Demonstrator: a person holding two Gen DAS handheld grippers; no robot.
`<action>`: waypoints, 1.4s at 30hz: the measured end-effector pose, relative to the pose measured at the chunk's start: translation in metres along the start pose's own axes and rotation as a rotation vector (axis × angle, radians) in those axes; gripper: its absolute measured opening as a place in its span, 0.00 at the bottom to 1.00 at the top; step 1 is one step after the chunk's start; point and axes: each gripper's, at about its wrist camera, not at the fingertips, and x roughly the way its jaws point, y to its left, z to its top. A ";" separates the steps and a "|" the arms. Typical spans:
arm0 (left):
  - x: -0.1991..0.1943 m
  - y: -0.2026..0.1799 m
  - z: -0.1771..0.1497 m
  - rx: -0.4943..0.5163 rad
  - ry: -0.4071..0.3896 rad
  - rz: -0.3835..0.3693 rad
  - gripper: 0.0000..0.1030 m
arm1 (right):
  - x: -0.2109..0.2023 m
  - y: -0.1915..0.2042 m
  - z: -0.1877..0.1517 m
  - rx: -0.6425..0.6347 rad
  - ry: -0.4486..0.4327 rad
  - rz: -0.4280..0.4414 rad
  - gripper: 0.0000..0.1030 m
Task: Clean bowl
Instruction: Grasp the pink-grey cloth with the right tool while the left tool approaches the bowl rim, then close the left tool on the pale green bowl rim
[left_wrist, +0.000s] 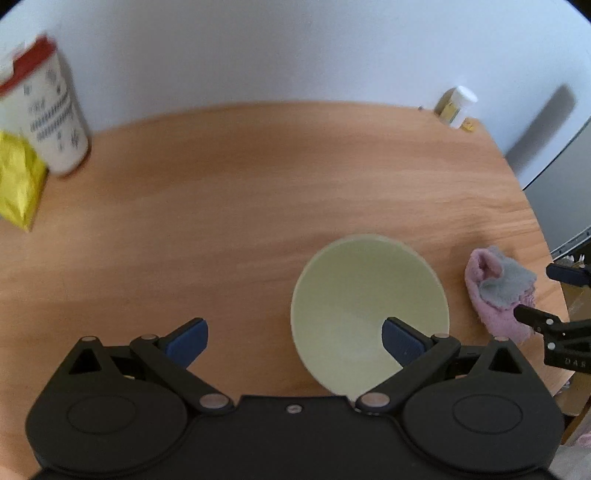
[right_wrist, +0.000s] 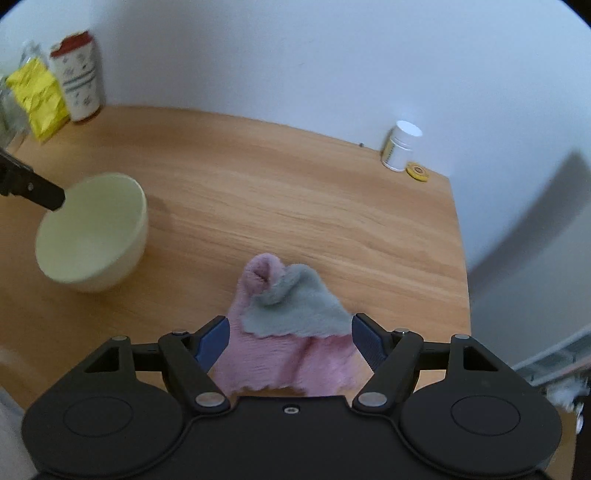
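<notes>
On the wooden table (right_wrist: 295, 206), bowl (right_wrist: 92, 236) beside cloth (right_wrist: 291, 332).

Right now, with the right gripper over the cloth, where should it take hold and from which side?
Probably the raised bunch near the middle of the cloth, where the grey flap folds over the pink layer. Come straight down from above: it lies limp and flat on the table, so the edges offer nothing to pinch. The right gripper already straddles it, open, pads not pressing the cloth.

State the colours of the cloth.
Pink with a grey flap, the cloth; clearest in right wrist view.
</notes>
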 end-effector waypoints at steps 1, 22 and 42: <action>0.002 0.001 -0.001 -0.010 0.006 0.003 0.99 | 0.006 -0.005 0.001 -0.001 0.013 0.019 0.75; 0.051 0.018 -0.002 -0.130 0.079 -0.096 0.78 | 0.041 -0.013 -0.002 -0.113 0.119 0.200 0.70; 0.058 0.014 -0.002 -0.147 0.125 -0.231 0.34 | 0.042 -0.007 -0.002 -0.090 0.124 0.193 0.64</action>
